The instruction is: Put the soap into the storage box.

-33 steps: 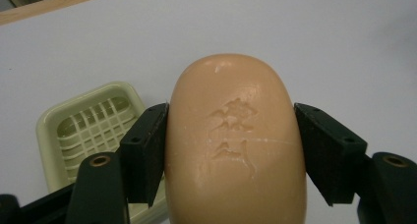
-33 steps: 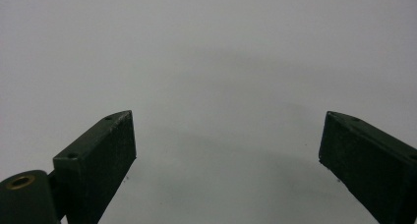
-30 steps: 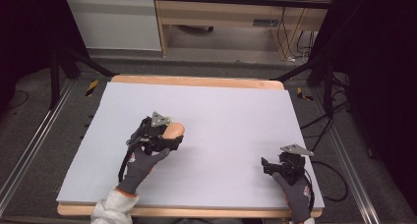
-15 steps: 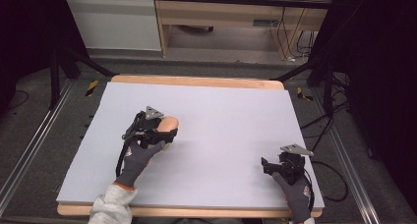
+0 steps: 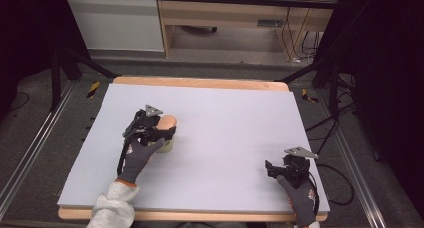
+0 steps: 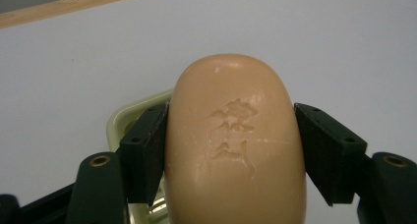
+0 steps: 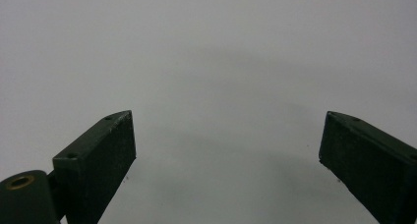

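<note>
The soap bar (image 6: 235, 140), peach-coloured with a stamped mark on its upper face, sits clenched between the jaws of my left tool (image 6: 231, 150): in the left gripper view one black jaw presses each long side of it, and the bar runs forward past their tips. Beneath it I see the rim of a pale cream soap dish (image 6: 129, 112), poking out to the left of the bar and under the near jaw; I cannot tell whether the bar touches the dish or hangs just above it. From the high view, the left tool (image 5: 161, 129) is over the left half of the worktop (image 5: 235, 118), with the soap bar (image 5: 168, 122) pointing away from me and the soap dish (image 5: 166, 145) just below it, partly covered by my gloved left hand (image 5: 136, 158). The worktop is a flat light-grey sheet edged in wood along its far and near sides. My right tool (image 5: 274, 169) rests well apart from all this, near the right front corner, with my gloved right hand (image 5: 299, 193) behind it. In the right gripper view its jaws stand wide, released, with nothing between them but bare grey surface, so the right tool (image 7: 227, 145) grasps nothing.
</note>
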### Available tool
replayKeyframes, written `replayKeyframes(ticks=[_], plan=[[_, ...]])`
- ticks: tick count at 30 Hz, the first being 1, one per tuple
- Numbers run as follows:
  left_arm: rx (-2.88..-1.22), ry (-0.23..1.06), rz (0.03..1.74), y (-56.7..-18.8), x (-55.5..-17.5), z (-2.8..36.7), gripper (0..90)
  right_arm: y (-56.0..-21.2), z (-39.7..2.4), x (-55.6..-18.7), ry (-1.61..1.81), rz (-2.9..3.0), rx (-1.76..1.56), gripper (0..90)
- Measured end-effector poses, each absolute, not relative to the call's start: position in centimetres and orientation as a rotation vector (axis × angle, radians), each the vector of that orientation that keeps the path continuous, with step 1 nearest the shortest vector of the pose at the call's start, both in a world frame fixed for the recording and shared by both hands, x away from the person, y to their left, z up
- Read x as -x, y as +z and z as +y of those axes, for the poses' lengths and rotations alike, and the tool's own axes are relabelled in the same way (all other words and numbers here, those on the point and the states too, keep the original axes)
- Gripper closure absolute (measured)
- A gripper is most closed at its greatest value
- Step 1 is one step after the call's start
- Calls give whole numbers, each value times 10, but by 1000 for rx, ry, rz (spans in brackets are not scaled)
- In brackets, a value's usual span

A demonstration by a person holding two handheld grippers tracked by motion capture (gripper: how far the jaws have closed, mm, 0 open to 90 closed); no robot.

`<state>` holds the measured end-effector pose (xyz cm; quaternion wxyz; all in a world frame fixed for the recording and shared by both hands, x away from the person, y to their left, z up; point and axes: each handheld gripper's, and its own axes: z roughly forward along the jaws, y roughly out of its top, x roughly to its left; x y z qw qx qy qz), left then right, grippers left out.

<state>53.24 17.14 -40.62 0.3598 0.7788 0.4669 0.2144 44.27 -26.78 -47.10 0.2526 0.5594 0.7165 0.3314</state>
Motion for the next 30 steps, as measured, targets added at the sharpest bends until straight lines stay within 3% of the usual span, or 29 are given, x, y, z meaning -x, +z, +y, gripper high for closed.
replayKeyframes(ticks=[30], plan=[[-1990,540,1291,-431,-549,192,318,-472,-265,-444,890,1955,-1518,72]])
